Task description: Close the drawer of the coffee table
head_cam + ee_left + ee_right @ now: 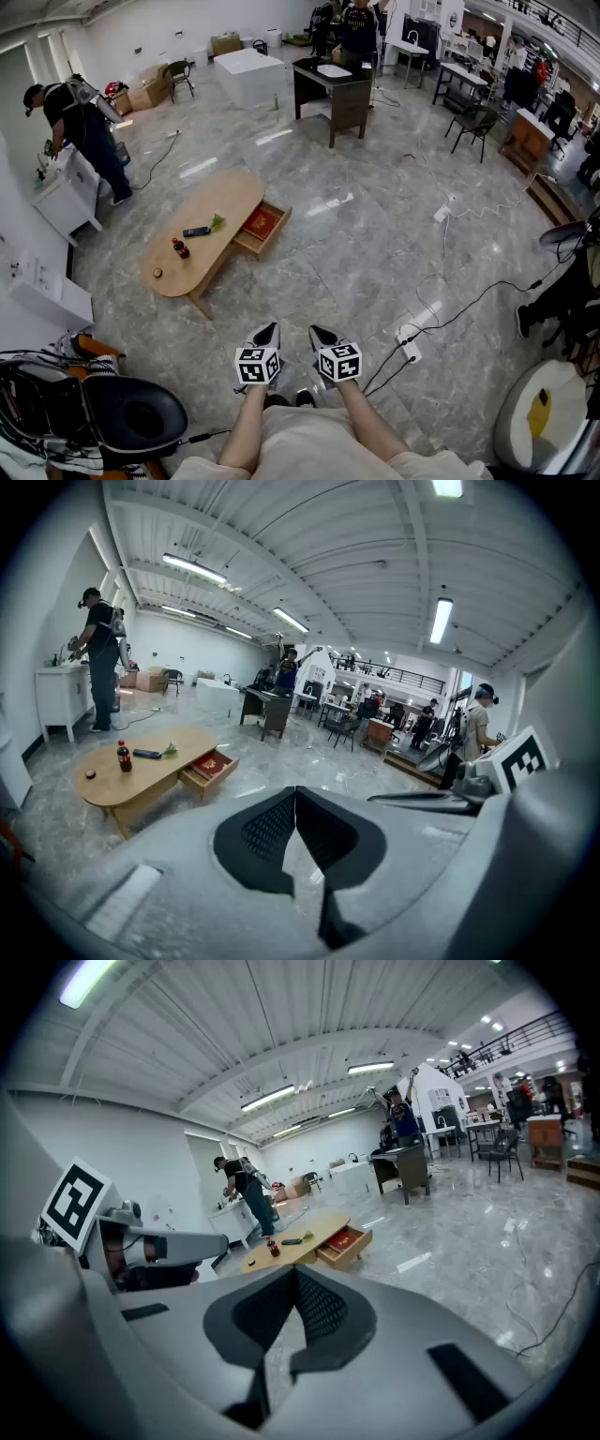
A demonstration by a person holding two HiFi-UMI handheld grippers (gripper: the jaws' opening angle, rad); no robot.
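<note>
Currently, head view: left hand-held gripper (pixel 270 330) and right hand-held gripper (pixel 321 332) sit side by side close to the person. The table (pixel 225 199) stands well ahead-left with its drawer (pixel 262 228) pulled out, so approach is judged pending. Left gripper view: jaws pressed together, empty, which the head view leaves unclear. Right gripper view: same, closed on nothing, fit for pushing.

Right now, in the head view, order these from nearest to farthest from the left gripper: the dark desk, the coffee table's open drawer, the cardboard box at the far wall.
1. Open drawer, ahead of the left gripper, sticking out of the coffee table.
2. Dark desk, farther off, ahead and slightly right.
3. Cardboard box, farthest, against the far wall.
</note>
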